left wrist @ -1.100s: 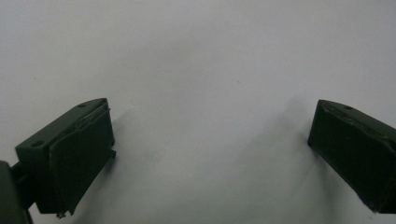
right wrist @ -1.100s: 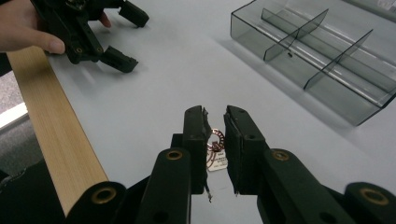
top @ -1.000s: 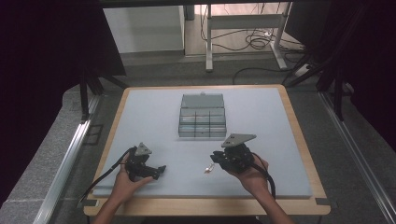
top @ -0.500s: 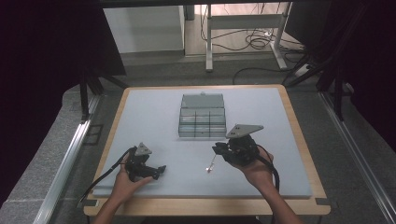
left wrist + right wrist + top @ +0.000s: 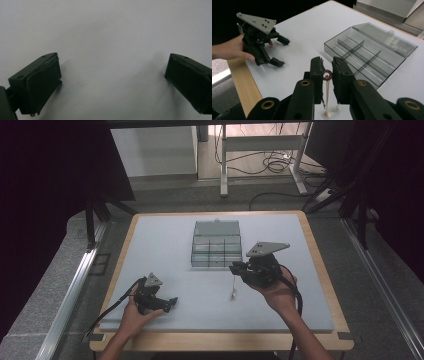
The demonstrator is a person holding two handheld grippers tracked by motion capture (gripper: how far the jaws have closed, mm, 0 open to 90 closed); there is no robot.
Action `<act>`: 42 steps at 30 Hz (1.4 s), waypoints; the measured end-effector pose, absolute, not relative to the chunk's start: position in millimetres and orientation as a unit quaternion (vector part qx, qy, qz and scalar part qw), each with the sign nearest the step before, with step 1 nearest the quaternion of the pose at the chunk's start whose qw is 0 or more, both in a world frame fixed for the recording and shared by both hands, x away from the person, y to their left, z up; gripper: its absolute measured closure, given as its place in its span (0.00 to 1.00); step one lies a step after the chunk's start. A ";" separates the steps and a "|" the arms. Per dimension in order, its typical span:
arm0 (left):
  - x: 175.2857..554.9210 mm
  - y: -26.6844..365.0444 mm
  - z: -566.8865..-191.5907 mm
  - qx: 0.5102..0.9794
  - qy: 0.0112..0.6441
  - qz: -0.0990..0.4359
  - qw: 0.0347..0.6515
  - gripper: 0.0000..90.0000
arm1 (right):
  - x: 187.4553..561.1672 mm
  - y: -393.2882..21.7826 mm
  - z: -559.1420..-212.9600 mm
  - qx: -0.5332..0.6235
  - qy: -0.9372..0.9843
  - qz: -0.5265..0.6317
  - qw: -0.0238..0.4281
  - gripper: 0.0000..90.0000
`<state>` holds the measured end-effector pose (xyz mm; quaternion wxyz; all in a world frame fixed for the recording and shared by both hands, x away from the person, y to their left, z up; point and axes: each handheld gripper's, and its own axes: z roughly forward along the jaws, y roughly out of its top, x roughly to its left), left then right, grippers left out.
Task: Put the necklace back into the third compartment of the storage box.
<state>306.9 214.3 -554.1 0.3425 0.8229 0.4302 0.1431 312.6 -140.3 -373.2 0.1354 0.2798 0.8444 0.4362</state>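
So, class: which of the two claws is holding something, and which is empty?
The right claw, raised beside the clear compartment box, grips a small ring with a dangling tag. The left claw rests wide open on the mat, empty.

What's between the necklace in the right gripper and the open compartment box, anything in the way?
Nothing visible. The right gripper holds the small ring and chain lifted off the table, near the clear box. The mat between them is bare, the box lid is open, and the left gripper rests well off to the side.
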 end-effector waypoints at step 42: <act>307.1 214.5 -554.0 0.824 0.429 0.142 0.341 0.00 | 329.6 -140.0 -327.9 0.287 0.824 0.460 0.163 0.86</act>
